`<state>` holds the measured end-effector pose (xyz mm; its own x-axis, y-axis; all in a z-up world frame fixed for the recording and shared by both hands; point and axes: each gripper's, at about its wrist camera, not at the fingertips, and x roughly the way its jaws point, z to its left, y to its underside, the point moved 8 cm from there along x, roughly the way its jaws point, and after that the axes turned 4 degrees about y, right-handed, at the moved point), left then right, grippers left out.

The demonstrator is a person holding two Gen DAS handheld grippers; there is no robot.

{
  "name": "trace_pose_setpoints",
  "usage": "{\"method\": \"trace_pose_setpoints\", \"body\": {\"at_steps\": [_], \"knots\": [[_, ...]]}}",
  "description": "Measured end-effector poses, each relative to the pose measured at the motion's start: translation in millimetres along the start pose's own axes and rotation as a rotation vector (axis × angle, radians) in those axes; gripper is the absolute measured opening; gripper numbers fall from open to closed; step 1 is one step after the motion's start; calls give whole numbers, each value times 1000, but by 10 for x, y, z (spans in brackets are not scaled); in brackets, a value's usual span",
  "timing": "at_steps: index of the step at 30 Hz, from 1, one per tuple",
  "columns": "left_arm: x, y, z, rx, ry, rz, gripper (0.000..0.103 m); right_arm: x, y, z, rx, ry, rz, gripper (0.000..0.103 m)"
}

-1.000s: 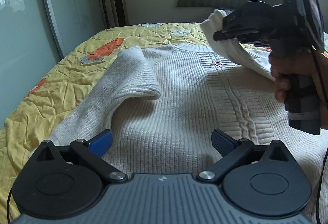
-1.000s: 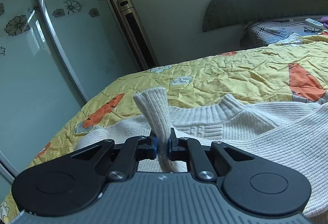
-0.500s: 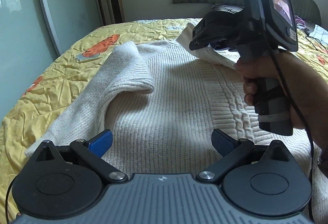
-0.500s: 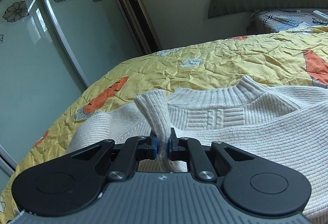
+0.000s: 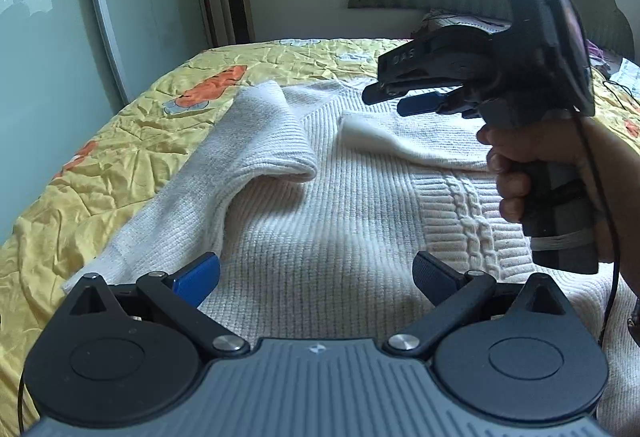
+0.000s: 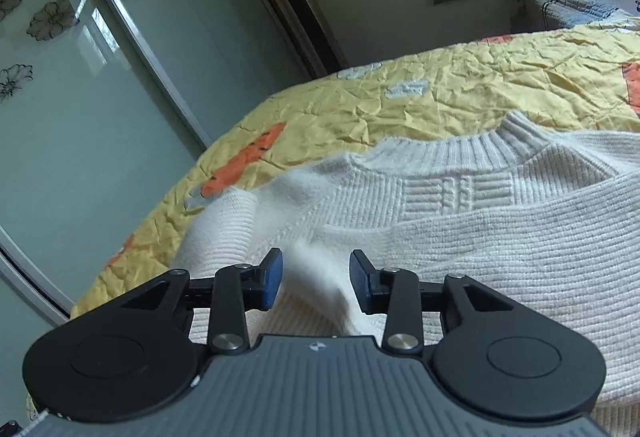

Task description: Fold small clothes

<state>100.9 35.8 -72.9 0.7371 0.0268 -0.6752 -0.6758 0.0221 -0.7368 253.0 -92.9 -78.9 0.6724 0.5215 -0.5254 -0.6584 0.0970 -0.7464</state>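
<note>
Left gripper (image 5: 316,273), 6 o'clock: fingers spread wide, empty, low over cream ribbed knit sweater (image 5: 340,221) spread flat on bed with crumpled yellow quilt (image 5: 120,141), likely poised for hem. Left sleeve (image 5: 256,141), 10 o'clock: folded across chest. Right gripper (image 5: 384,99), 1 o'clock: spread, empty above right sleeve cuff (image 5: 360,129) lying across chest; judged sleeve fold placed.

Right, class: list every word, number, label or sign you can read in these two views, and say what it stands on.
"DAS", or something close, partly blurred: raised letters on the black right gripper, on the side of its upper finger.
Small white emblem, no letters: on the grey ribbed housing of the left gripper.
Nothing else is readable.
</note>
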Motion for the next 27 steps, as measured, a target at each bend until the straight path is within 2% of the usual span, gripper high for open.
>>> {"method": "trace_pose_setpoints", "body": {"at_steps": [2,7,10,11,13,15,17,20,23,27], "knots": [[-9,4,0,-7,6,-1,103,-29,5,-1,5,-6,13,42],[-78,30,47,6,-14,-11,103,180,239,-70,29,9,155,42],[-161,60,173,-3,-38,-27,103,86,240,-17,44,-7,106,44],[-182,76,230,-13,-49,-26,103,66,233,17,32,-14,95,53],[-227,102,364,-45,-64,-28,103,91,256,80,-31,-5,107,65],[-282,137,503,-76,-80,-34,103,130,306,107,-99,43,123,59],[-340,187,690,-111,-119,-36,103,50,296,191,-152,79,76,60],[-411,254,1004,-176,-185,-31,103,-130,303,547,-311,30,-11,60],[-495,305,1373,-287,-238,-35,103,-292,448,1010,-548,-26,-86,60],[-646,394,1871,-502,-234,-54,103,-405,816,1514,-858,-83,-126,59]]}}
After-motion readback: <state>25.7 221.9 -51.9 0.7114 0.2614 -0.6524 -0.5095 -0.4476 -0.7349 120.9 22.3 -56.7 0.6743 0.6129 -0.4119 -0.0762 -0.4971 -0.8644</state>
